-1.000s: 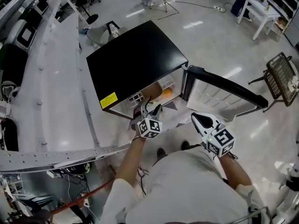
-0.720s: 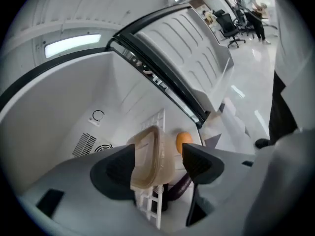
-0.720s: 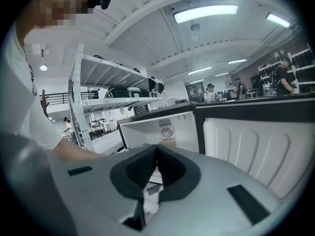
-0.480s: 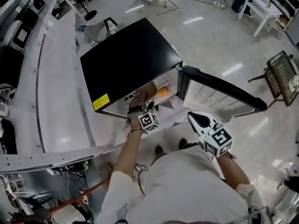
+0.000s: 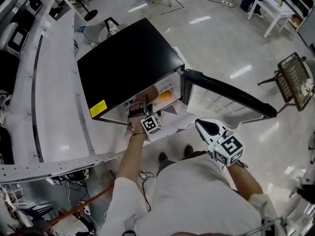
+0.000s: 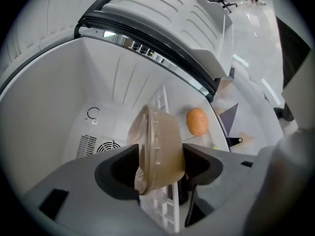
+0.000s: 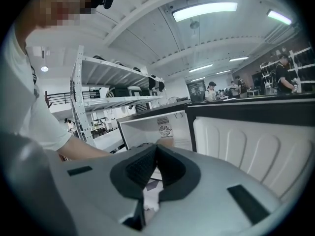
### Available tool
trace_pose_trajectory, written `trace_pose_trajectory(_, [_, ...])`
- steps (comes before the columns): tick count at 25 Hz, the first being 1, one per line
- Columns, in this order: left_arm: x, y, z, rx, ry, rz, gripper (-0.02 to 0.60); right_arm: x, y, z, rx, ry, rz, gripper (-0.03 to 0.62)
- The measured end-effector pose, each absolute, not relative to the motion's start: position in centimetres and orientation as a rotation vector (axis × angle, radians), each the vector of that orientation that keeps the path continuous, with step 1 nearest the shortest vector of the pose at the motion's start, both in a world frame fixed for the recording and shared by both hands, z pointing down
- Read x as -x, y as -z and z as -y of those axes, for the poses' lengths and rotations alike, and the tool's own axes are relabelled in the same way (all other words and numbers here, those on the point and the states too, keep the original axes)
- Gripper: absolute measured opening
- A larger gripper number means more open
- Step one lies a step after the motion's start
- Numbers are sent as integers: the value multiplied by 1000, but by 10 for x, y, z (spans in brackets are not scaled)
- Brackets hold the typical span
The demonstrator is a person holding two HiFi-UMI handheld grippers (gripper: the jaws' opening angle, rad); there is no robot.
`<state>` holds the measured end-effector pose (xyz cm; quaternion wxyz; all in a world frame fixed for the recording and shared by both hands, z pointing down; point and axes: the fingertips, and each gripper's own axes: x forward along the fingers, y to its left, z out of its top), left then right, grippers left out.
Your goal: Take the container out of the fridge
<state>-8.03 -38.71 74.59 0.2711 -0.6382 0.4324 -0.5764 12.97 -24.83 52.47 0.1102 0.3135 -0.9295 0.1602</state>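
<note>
Inside the open fridge [image 5: 125,65] a see-through brownish container [image 6: 157,151] stands tilted on the white wire shelf [image 6: 165,205]. In the left gripper view my left gripper [image 6: 160,165] has it between its jaws, which have just been closing, and both pads touch its sides. From the head view the left gripper [image 5: 139,111] reaches into the fridge opening, with its marker cube [image 5: 151,125] just outside. An orange [image 6: 197,121] lies on the shelf to the container's right. My right gripper [image 5: 201,125] hangs shut and holds nothing, in front of the open door [image 5: 226,95].
The fridge door swings out to the right. A long white workbench [image 5: 54,82] runs along the left. A wire rack [image 5: 295,80] stands at the far right, a white table [image 5: 268,6] at the top right. A fan vent [image 6: 106,147] sits in the fridge's back wall.
My left gripper has gone down and forward into the fridge opening and rolled. Its jaws, seen outside a second ago, are now inside. The right gripper has kept still.
</note>
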Motion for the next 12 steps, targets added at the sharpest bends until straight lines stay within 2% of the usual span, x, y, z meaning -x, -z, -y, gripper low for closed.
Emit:
trace_pose_trajectory(6, [72, -730, 384, 1755, 1486, -1183, 242, -134, -528, 243, -898, -466, 2729, 6])
trace_pose_trajectory(12, [67, -706, 373, 1780, 1420, -1257, 235, -137, -527, 237, -865, -459, 2739, 6])
